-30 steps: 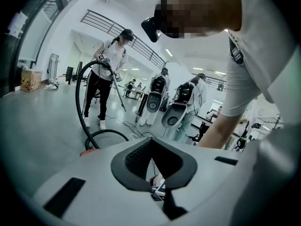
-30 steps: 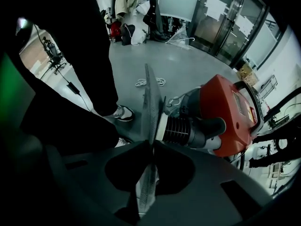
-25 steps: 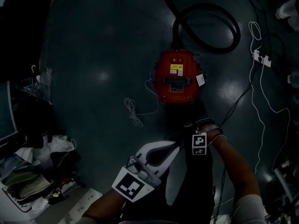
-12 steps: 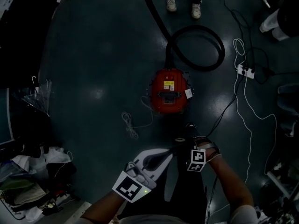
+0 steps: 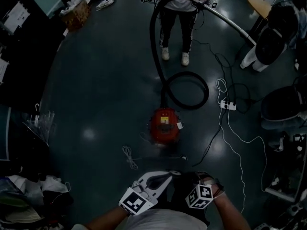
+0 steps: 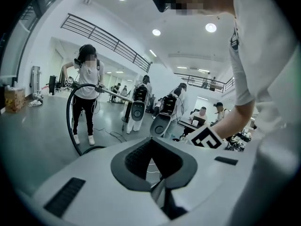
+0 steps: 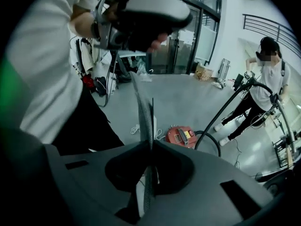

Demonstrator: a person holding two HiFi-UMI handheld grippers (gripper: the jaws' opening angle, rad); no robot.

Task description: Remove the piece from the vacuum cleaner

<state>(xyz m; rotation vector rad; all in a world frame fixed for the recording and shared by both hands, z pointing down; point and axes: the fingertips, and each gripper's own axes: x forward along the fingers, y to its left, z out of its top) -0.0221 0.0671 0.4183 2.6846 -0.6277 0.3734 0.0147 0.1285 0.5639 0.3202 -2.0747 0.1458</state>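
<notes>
The view has lifted since 1 second ago: the vacuum [image 5: 164, 125] now looks smaller and farther off. A person [image 5: 178, 8] beyond it has come into sight, holding its hose [image 5: 154, 47], which loops on the floor just behind the vacuum. Both grippers sit well short of the vacuum, near the wearer's body. The left gripper [image 6: 150, 144] has its 2 jaws drawn together, with nothing between them. The right gripper [image 7: 146, 102] is likewise pinched together and empty. A cord [image 5: 129, 157] lies near-left of the vacuum and a power strip [image 5: 228, 104] to its right.
</notes>
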